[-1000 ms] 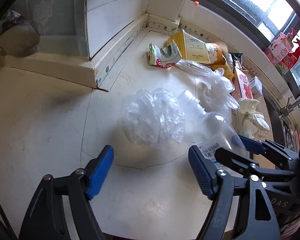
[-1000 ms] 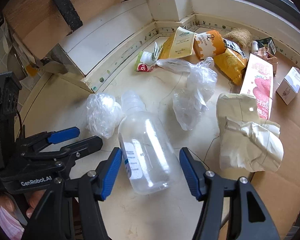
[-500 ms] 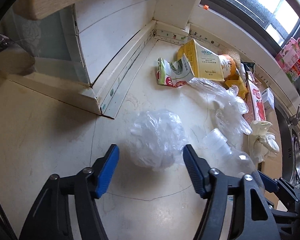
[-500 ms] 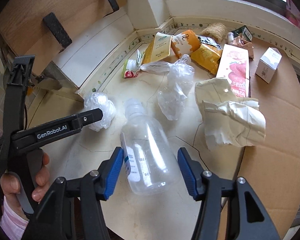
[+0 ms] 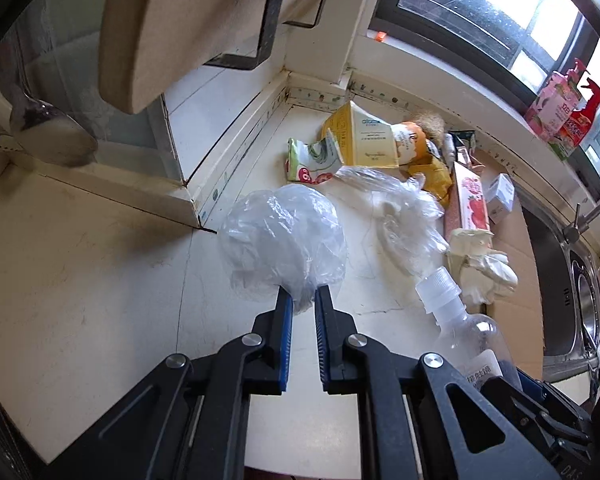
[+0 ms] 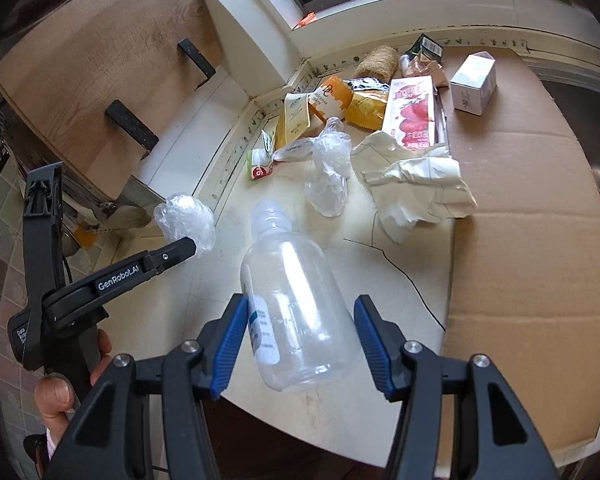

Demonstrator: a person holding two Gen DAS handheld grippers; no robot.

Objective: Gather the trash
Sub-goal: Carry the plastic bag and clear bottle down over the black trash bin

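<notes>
A crumpled clear plastic bag (image 5: 284, 240) bulges out in front of my left gripper (image 5: 302, 294), whose blue pads are shut on the bag's lower edge. From the right wrist view the same bag (image 6: 184, 220) hangs at the left gripper's tip, just above the pale counter (image 6: 400, 280). A clear plastic bottle (image 6: 296, 312) with a white label and a screw neck lies between the pads of my right gripper (image 6: 300, 306). The pads grip its body, and its neck points away from me. In the left wrist view the bottle (image 5: 472, 340) shows at the lower right.
Trash lies in the far corner: a yellow carton (image 5: 364, 140), a green-and-white pouch (image 5: 312, 160), a second clear bag (image 6: 328, 168), crumpled paper (image 6: 416, 184), a strawberry carton (image 6: 414, 116), a small white box (image 6: 472, 84). Cardboard (image 6: 520, 240) covers the right. A sink (image 5: 576, 300) lies beyond.
The left jaws have closed from wide open onto the plastic bag and risen a little. The right gripper has rolled and shifted with the bottle still between its pads.
</notes>
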